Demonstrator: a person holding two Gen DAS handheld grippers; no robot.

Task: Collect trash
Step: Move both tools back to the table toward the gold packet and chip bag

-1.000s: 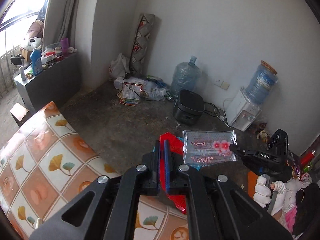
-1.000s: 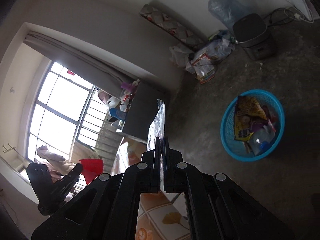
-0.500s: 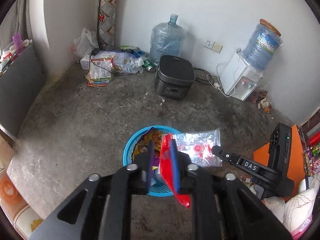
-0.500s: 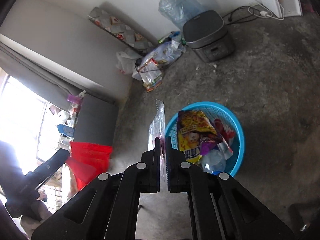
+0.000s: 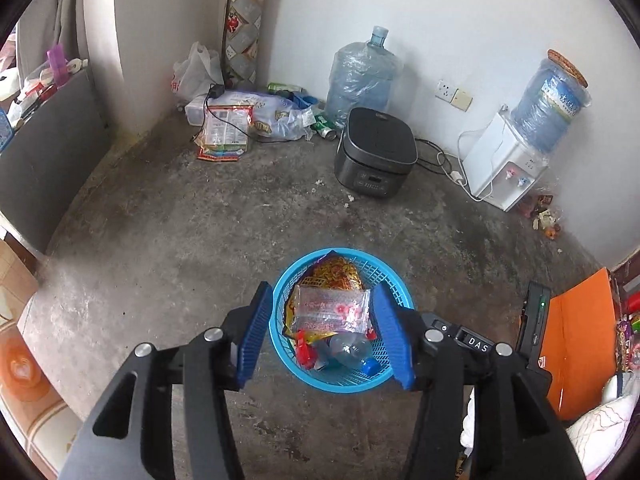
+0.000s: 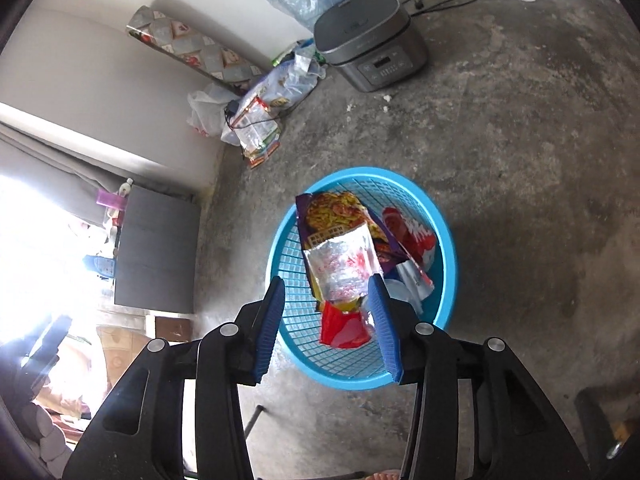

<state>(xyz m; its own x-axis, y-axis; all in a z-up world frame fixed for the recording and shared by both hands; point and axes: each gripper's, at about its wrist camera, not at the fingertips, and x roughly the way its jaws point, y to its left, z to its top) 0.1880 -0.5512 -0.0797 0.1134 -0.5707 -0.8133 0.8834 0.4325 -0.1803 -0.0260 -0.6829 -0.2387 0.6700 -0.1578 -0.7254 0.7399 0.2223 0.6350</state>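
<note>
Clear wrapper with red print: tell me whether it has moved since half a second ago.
Yes. The clear wrapper has left the right gripper, whose jaws are now open, and dropped into the blue basket, lying on the yellow snack bag.

One blue basket (image 5: 402, 292) is counted, holding one clear wrapper (image 5: 330, 312), one yellow snack bag (image 5: 334, 274) and one plastic bottle (image 5: 352, 354); two water jugs (image 5: 360, 76) (image 5: 554, 104), one rice cooker (image 5: 376, 152) and one dispenser (image 5: 500, 164) are counted
</note>
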